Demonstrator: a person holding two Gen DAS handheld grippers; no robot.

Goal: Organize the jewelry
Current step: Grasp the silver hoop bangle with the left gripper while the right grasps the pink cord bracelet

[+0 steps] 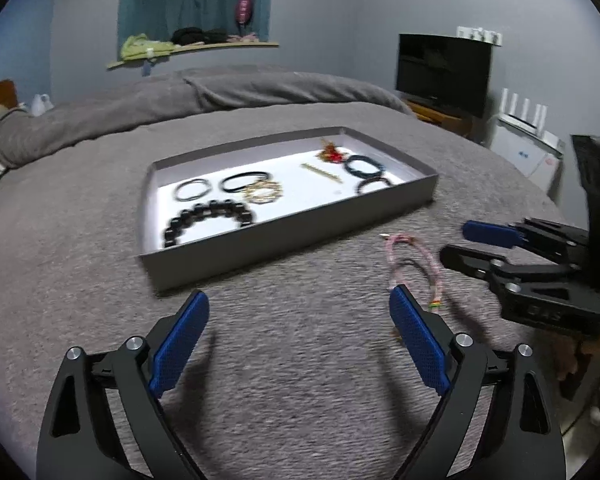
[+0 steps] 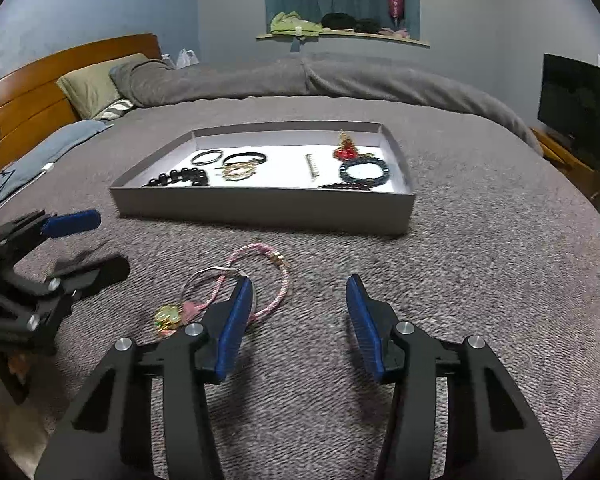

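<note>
A grey tray point(image 1: 296, 227) point(image 2: 260, 206) with a white floor lies on the bed and holds several bracelets, a black bead bracelet point(image 1: 208, 220), a gold chain point(image 1: 264, 191) and a red ornament point(image 2: 346, 152). A pink cord bracelet point(image 1: 418, 260) point(image 2: 260, 280) and a thin silver bangle point(image 2: 204, 280) with a small charm lie on the blanket in front of the tray. My left gripper point(image 1: 300, 312) is open and empty, with the pink bracelet by its right finger. My right gripper point(image 2: 298, 296) is open and empty, its left finger over the pink bracelet.
The grey blanket point(image 2: 460, 280) covers the whole bed. A wooden headboard point(image 2: 40, 80) and pillows stand at the left, a dark TV point(image 1: 444, 72) at the right. Each gripper shows at the edge of the other's view point(image 1: 476, 248) point(image 2: 88, 240).
</note>
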